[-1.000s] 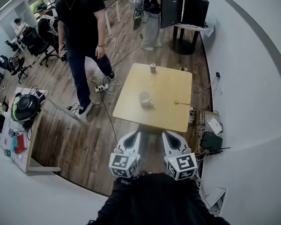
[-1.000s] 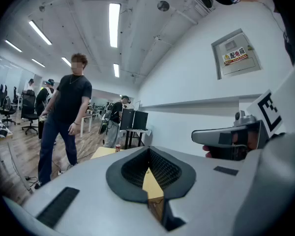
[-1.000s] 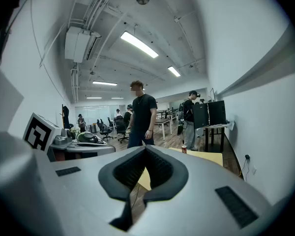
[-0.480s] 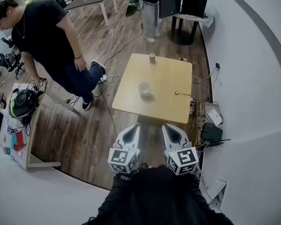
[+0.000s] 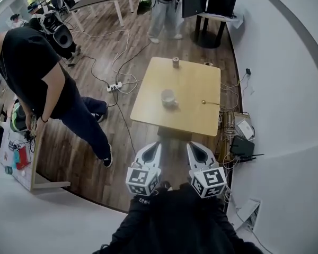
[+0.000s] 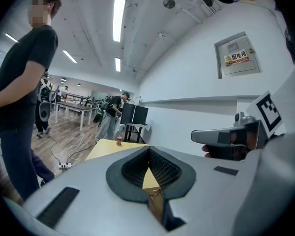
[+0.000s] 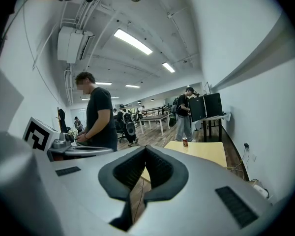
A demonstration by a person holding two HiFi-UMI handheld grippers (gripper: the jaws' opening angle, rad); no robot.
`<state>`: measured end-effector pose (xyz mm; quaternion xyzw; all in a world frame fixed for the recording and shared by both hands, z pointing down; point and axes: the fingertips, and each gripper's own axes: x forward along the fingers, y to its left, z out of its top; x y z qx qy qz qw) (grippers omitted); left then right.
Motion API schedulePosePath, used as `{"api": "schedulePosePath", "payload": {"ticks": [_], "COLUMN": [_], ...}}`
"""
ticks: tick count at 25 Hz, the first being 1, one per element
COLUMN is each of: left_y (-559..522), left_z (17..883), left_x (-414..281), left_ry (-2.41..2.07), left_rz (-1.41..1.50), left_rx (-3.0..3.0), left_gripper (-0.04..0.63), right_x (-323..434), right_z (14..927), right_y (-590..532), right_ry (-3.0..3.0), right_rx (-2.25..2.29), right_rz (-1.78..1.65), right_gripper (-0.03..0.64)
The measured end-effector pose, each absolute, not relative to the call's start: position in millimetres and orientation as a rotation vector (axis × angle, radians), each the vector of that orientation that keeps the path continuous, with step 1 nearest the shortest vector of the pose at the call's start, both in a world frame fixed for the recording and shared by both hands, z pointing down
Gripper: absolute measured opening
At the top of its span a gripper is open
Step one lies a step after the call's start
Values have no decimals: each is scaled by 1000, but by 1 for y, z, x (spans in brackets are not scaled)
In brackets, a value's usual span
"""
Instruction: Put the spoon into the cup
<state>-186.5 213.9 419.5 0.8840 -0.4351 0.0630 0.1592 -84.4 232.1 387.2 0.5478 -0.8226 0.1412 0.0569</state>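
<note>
Wooden worktop, one small can near its far edge. Person in black shirt at left; power strip on the floor.

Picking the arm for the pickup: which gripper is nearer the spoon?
Right. The right gripper is short of the table, roughly in line with the spoon by the table's right edge; the left gripper sits further left.

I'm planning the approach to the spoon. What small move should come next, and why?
Probably step closer to the table and carry the right tongs toward the spoon. The tongs are shut, empty and well short of the table. The spoon lies near the table's right edge, apart from the cup.
</note>
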Motion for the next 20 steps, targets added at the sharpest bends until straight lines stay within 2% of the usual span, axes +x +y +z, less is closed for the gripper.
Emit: {"api": "schedulePosePath", "payload": {"ticks": [9, 20], "left_y": [214, 149], "left_z": [444, 480], "left_x": [-204, -166], "left_ry": [-1216, -1231], "left_rz": [218, 262], "left_rx": [2471, 2411], "left_gripper": [33, 34], "right_x": [-97, -44], "right_z": [413, 447], "right_y": [235, 166], "right_ry": [-2438, -2417], "right_rx": [1665, 1650], "right_rz": [520, 599], "right_gripper": [21, 21]}}
